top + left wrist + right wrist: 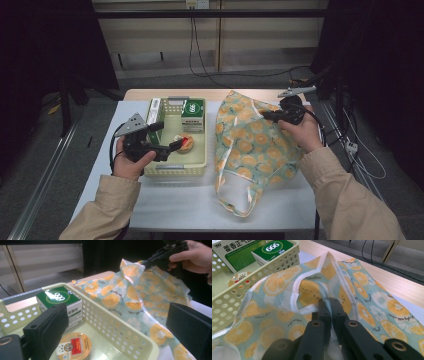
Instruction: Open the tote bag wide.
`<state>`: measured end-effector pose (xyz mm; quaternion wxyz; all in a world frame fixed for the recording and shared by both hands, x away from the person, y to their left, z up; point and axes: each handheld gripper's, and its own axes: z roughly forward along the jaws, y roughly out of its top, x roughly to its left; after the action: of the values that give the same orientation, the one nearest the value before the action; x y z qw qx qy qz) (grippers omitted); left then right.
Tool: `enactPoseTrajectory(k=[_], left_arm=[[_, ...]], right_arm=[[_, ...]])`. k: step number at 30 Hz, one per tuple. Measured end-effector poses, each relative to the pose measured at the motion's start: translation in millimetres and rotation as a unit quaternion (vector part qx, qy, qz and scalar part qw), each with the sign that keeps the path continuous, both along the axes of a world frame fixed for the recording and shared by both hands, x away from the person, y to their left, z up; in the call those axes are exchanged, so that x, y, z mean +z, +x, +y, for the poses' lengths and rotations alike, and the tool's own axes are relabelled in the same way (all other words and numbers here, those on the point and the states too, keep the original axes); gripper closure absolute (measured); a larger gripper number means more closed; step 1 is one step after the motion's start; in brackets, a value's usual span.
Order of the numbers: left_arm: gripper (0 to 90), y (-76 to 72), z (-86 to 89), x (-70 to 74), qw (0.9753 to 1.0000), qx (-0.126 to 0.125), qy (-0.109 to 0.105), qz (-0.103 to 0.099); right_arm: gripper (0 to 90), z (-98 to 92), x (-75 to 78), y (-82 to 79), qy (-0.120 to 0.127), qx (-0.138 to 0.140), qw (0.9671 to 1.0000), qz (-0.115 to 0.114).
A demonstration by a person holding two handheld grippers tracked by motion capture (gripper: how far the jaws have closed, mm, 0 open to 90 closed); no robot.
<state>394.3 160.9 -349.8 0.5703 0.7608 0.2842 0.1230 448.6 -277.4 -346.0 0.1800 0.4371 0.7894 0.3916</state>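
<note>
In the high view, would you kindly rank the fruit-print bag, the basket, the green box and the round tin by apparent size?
Largest to smallest:
1. fruit-print bag
2. basket
3. green box
4. round tin, partly hidden by the left hand-held gripper

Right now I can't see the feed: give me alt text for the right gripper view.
The right tongs are shut on the rim of a lemon-print bag, holding it raised off the table. Behind it at upper left stands a pale yellow basket with green boxes and a round tin.
</note>
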Motion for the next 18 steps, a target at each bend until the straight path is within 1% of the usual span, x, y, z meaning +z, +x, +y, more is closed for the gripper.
enactPoseTrajectory(k=[2, 4, 8, 10, 12, 14, 16, 18], left_arm=[[3.9, 4.8, -2.9, -1.5, 1.0000, -0.005, 0.008, 0.000], [4.1, 8.9, -5.5, -3.2, 0.9999, -0.007, 0.010, 0.005], [4.2, 16.8, -10.2, -6.0, 0.9996, -0.013, 0.023, 0.012], [4.3, 19.9, -11.7, -5.7, 0.9994, -0.014, 0.027, 0.014], [4.3, 23.1, -12.1, -4.7, 0.9994, -0.017, 0.025, 0.016], [4.3, 26.2, -12.9, -4.6, 0.9993, -0.017, 0.028, 0.018], [4.3, 29.3, -14.5, -5.4, 0.9989, -0.017, 0.038, 0.022], [4.3, 31.9, -17.0, -6.4, 0.9985, -0.023, 0.043, 0.025]], right_arm=[[89.9, 0.5, -0.1, 0.1, 0.001, 0.001, 1.0000, 0.000], [89.9, 1.2, -0.1, 0.0, 0.000, 0.000, 1.0000, 0.001], [89.9, 2.3, -0.6, 0.2, 0.002, 0.002, 1.0000, 0.002], [89.9, 2.6, -0.7, 0.2, 0.001, 0.002, 1.0000, 0.002], [89.9, 2.4, -0.8, 0.1, 0.004, 0.001, 1.0000, 0.003], [89.9, 2.2, -1.3, 0.1, 0.004, 0.003, 1.0000, 0.002], [89.9, 2.1, -2.1, 0.1, 0.006, 0.002, 1.0000, 0.003], [89.9, 2.6, -2.7, 0.1, 0.005, 0.002, 1.0000, 0.003]])
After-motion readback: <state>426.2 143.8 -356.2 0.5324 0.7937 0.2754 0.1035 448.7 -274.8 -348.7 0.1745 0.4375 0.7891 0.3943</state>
